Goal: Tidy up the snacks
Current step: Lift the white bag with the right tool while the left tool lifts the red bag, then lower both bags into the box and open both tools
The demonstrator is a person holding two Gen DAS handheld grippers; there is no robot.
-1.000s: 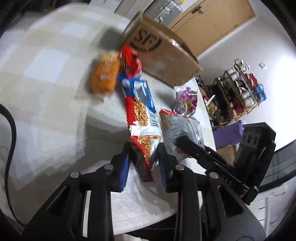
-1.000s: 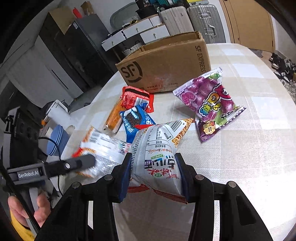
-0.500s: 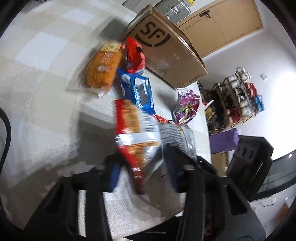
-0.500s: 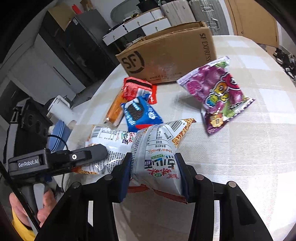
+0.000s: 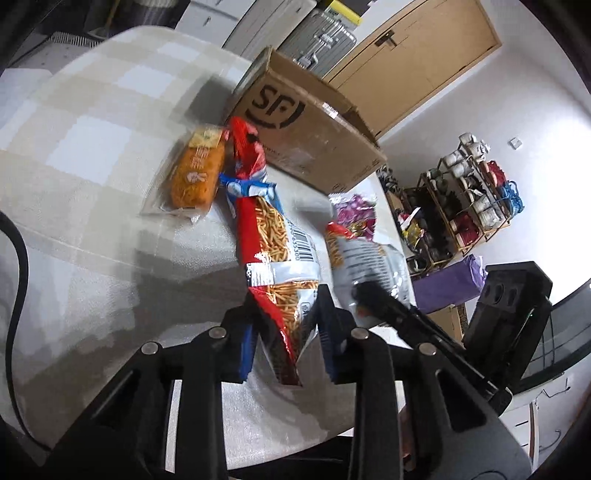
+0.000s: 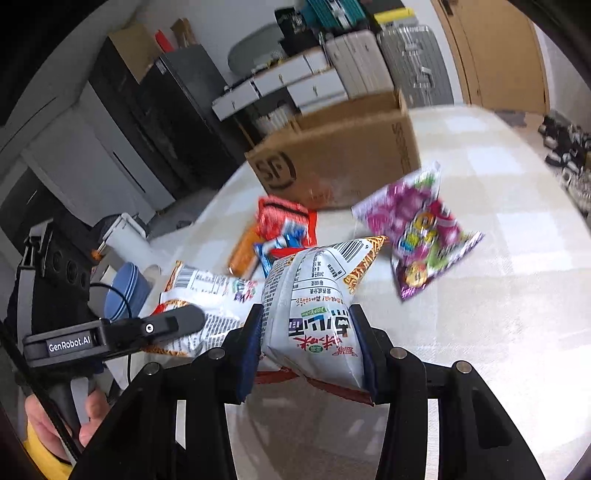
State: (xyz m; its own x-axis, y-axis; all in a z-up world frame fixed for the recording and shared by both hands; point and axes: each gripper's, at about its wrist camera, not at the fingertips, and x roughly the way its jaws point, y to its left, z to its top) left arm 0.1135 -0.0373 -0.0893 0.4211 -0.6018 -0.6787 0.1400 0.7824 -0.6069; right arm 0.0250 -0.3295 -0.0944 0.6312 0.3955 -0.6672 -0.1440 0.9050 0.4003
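- Left wrist view showed a pale checked surface [image 5: 92, 155] and cardboard box [image 5: 310, 136]; suitcases [image 5: 321, 33] behind.
- Left gripper [image 5: 286, 336] jaws were closing on the red noodle-stick bag [image 5: 273, 251].
- Right gripper [image 6: 308, 347] jaws gripped the white snack bag [image 6: 314, 306].

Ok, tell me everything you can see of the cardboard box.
The cardboard box is brown corrugated card with a black round SF logo on one side and lettering, blurred here, on another. It stands upright on the checked tablecloth at the far end of the table, its top open with flaps raised. Scuffs mark its lower wall. The red snack packet lies close against its base; whether they touch is unclear. Neither gripper touches it.
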